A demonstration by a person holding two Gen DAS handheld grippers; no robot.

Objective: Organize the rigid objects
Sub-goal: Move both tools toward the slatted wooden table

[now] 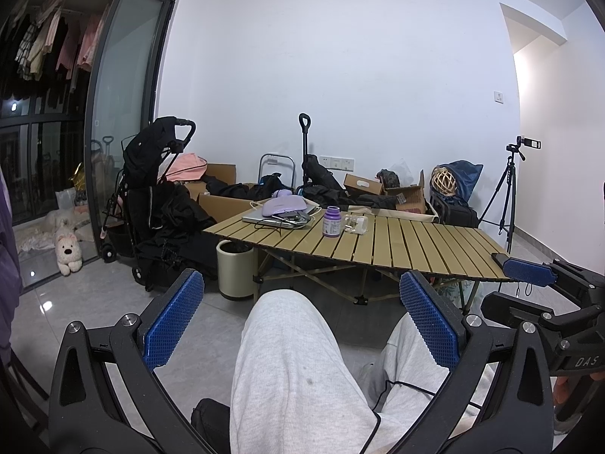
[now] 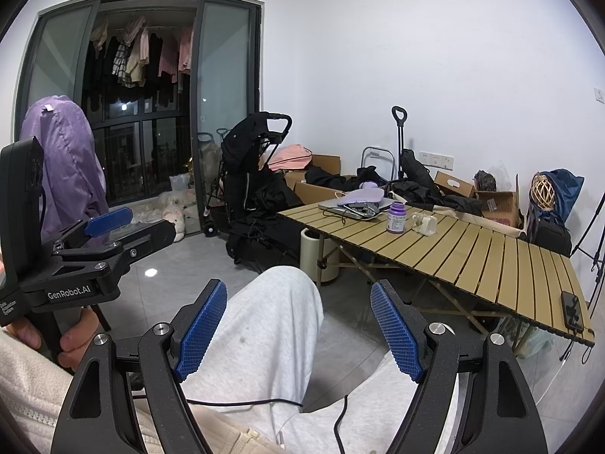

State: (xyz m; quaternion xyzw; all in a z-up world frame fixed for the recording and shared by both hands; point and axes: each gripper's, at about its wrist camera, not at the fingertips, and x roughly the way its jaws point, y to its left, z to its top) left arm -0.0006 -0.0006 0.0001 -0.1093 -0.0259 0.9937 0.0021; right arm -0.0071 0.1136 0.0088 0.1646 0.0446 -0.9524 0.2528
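L gripper [image 1: 300, 317] and R gripper [image 2: 298, 329]: both wide open, nothing held, low in frame over knee [image 1: 283, 344]. Task items well apart at centre frame on slat table [image 1: 435, 249]: purple bottle [image 1: 332, 221], clear container [image 1: 357, 224]. Judgement: reach fwd, 1 item at a time, grip bottle body upright. In way: laptop w/ cables [image 1: 278, 219] beside bottle; phone [image 2: 571, 309] at lower-R table edge.

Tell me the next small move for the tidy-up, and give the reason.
Probably reach the right claw forward toward the purple bottle on the slatted table. Both claws are open and empty, held over the person's lap well short of the table, and the left claw sits just as far back. The bottle stands upright beside a small clear box, so it looks easiest to grip.
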